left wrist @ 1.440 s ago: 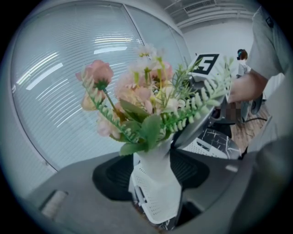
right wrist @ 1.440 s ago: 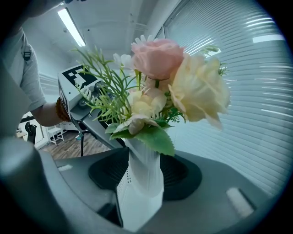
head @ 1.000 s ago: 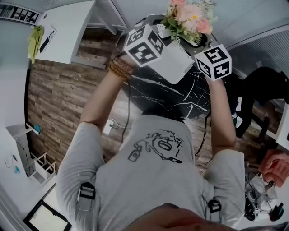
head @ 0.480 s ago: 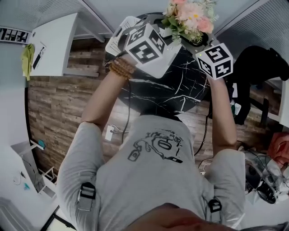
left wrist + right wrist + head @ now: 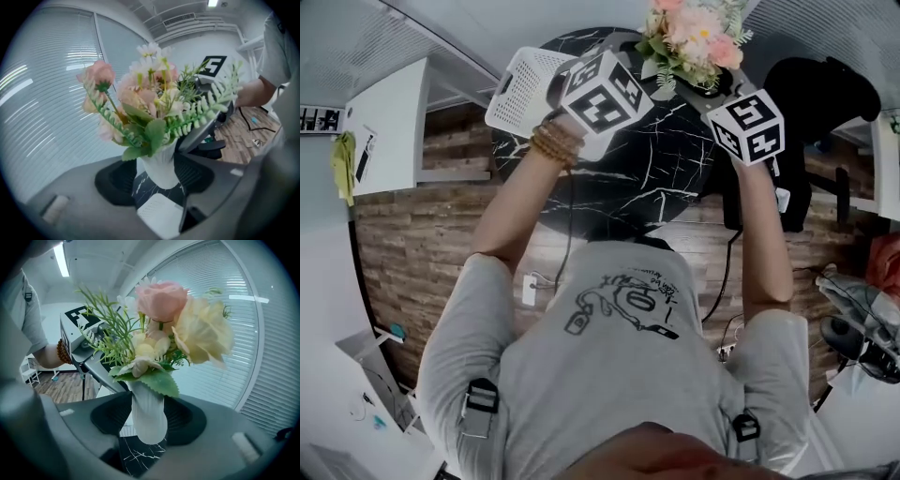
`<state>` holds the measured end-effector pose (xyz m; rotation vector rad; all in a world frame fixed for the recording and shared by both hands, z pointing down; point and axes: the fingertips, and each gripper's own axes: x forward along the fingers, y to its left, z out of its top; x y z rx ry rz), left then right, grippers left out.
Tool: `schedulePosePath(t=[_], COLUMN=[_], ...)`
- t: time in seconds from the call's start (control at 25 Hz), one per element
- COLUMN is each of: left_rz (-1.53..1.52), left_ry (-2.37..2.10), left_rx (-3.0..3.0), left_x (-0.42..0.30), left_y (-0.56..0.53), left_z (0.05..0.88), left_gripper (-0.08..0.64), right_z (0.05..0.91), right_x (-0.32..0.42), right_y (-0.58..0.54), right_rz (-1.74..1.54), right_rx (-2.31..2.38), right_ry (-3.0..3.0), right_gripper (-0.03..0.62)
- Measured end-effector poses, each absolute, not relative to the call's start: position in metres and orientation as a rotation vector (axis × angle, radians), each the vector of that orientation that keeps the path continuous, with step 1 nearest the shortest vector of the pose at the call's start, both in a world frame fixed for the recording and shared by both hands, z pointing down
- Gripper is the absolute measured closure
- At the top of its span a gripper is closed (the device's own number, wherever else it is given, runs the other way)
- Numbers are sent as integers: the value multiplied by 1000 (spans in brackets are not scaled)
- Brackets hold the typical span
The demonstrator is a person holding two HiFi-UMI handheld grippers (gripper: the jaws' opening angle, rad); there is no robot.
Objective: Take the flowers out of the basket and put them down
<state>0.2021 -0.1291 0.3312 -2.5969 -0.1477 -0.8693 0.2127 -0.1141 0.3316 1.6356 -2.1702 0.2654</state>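
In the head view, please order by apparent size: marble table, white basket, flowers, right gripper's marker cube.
1. marble table
2. white basket and flowers: about alike; the picture's edge cuts the flowers.
3. right gripper's marker cube, though it is nearest the camera.

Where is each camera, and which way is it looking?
Head view: on the person's head, looking steeply down at the table, basket and flowers; shows the shirt, left arm and right arm.
Left gripper view: on the left gripper, looking along its jaws at the vase they clamp; shows the right hand.
Right gripper view: on the right gripper, facing that vase from the opposite side; shows the left wrist.
Shared: both gripper views see the same vase and flowers.
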Motion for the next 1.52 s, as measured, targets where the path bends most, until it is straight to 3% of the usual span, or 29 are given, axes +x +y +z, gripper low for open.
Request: schedulePosePath(t=[0.56, 1.52], left_rz=[-842, -968], left_ry=[-319, -338], left_rx=[-2576, -2626], left_x=[264, 247], left_y=[-72, -64], left_z=[342, 441], left_gripper=[310, 313], right_z=[342, 440], right_x=[273, 256], right_y=[-56, -48], right_rz=[326, 444], right_rx=[1762, 1713], right_ry=[-2071, -2104], right_gripper=[373, 373])
